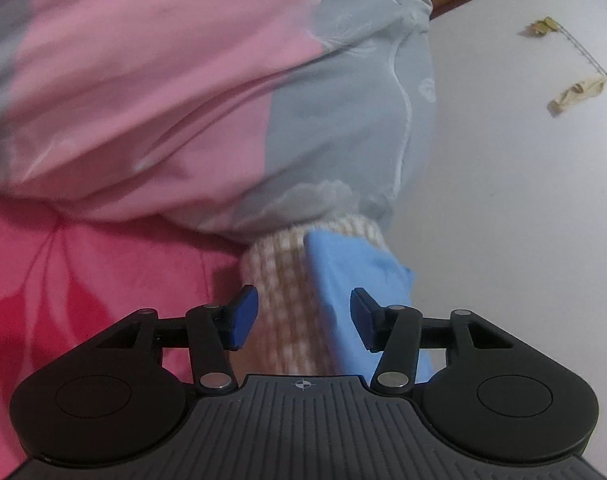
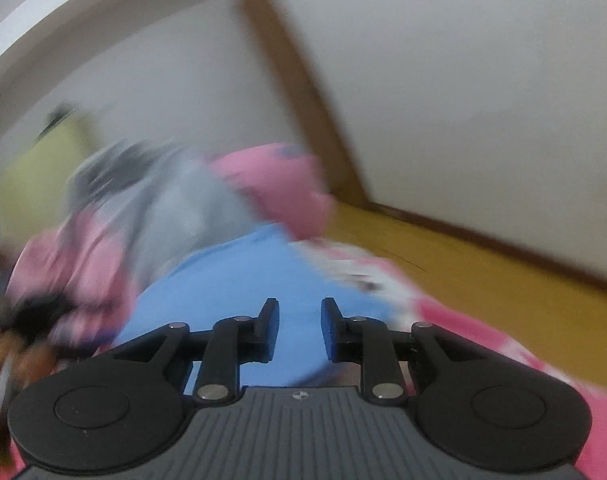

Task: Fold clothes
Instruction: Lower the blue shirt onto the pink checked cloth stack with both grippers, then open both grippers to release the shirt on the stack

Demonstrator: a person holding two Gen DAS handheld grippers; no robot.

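Observation:
A light blue garment (image 1: 355, 272) lies on the bed beside a beige checked cloth (image 1: 279, 280). My left gripper (image 1: 303, 316) hovers just above both. It is open, and its blue pads (image 1: 243, 316) stand well apart and press on nothing. In the blurred right wrist view the same blue garment (image 2: 231, 280) spreads out below my right gripper (image 2: 299, 328). That gripper is open with a narrower gap, and nothing is pinched between its pads (image 2: 329, 328).
A bulky pink and grey quilt (image 1: 183, 100) is heaped behind the garment, also visible as the quilt (image 2: 183, 208) in the right wrist view. A pink floral bedsheet (image 1: 63, 280) covers the bed. To the right are a white wall (image 1: 523, 200), a wooden floor (image 2: 483, 280) and a brown door frame (image 2: 295, 92).

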